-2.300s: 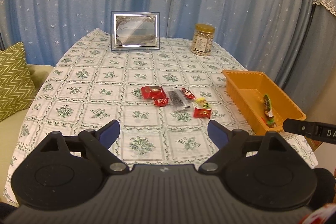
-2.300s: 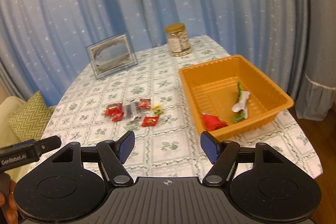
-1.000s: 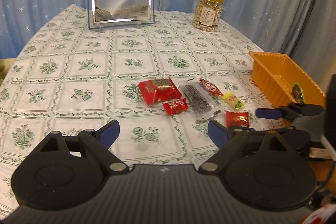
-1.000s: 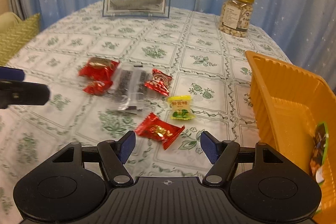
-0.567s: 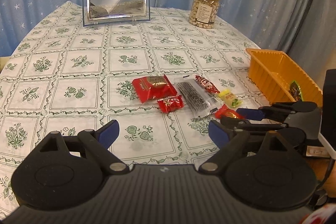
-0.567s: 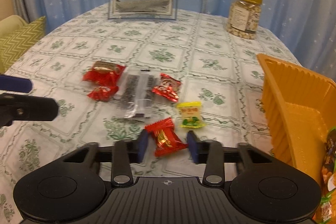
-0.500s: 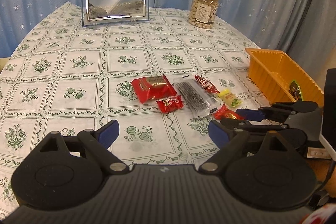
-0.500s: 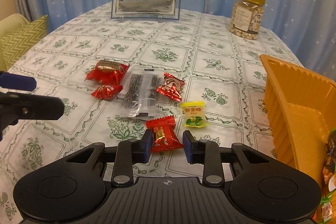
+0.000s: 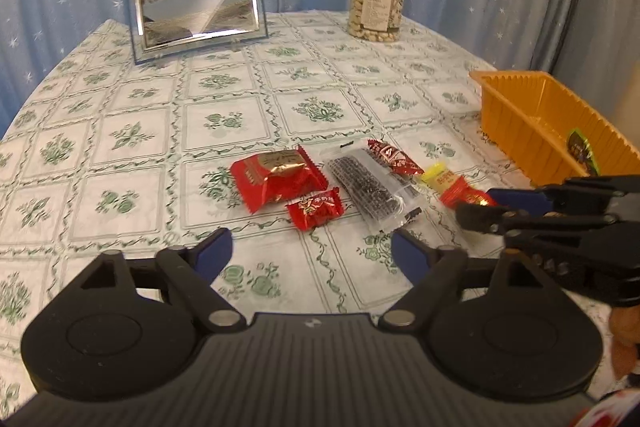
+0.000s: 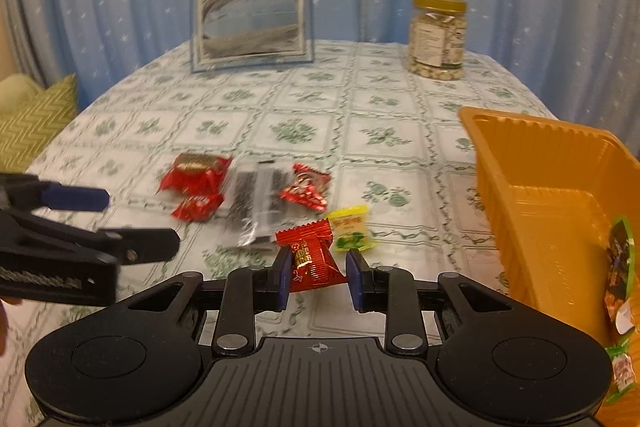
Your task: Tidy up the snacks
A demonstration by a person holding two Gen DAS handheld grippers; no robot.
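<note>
Loose snacks lie together on the flowered tablecloth: a big red packet, a small red candy, a clear packet of dark pieces, a red wrapper and a yellow candy. My right gripper is shut on another small red candy packet, which stands tilted between the pads. That gripper also shows in the left wrist view. My left gripper hovers just short of the small red candy. Its jaws are closing with nothing between them. The orange tray sits to the right.
A framed picture and a jar of nuts stand at the back of the table. The tray holds a few wrappers at its near end. A green zigzag cushion lies off the table's left edge. Blue curtains hang behind.
My right jaws came together on the near red candy packet and now grip it. The left gripper moved closer and lower toward the snack pile, and its jaws narrowed.
</note>
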